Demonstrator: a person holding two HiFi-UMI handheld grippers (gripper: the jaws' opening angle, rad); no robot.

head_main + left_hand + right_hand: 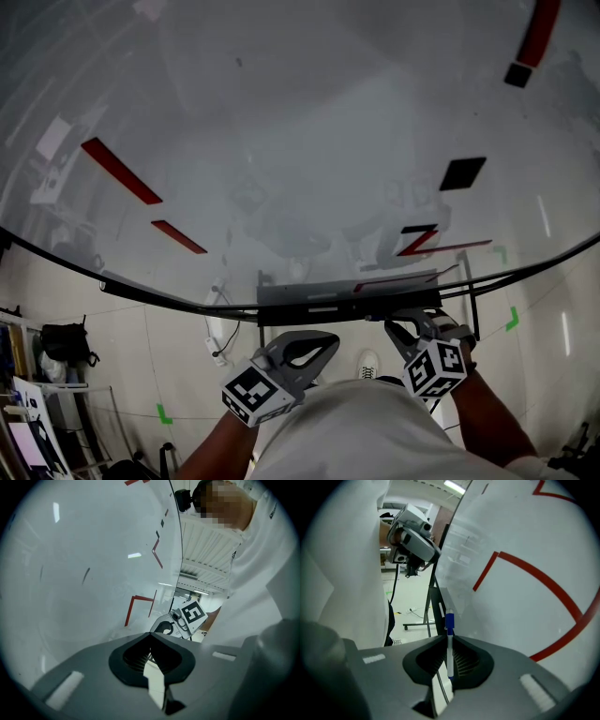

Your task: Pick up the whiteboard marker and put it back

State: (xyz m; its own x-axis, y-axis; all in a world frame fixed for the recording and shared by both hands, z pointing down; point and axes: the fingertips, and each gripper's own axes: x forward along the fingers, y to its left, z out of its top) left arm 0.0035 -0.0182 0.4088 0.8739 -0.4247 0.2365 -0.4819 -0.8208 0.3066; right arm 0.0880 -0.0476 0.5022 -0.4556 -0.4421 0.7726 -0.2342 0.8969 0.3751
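In the right gripper view a white whiteboard marker point(449, 648) with a blue cap stands upright between the jaws of my right gripper point(449, 637), which is shut on it. Its cap points toward the narrow tray point(439, 605) along the whiteboard's lower edge. From the head view, the right gripper point(412, 325) sits just below that tray point(347, 302), and the marker is hidden there. My left gripper point(314, 343) hangs beside it, shut and empty, as the left gripper view point(151, 637) confirms.
The whiteboard point(300, 141) carries red strokes point(120, 171) and black magnets point(462, 172). Its stand legs point(416, 625) and a cable lie on the floor below. A shelf with bags point(56, 342) stands at the left. My white shirt point(375, 436) fills the bottom.
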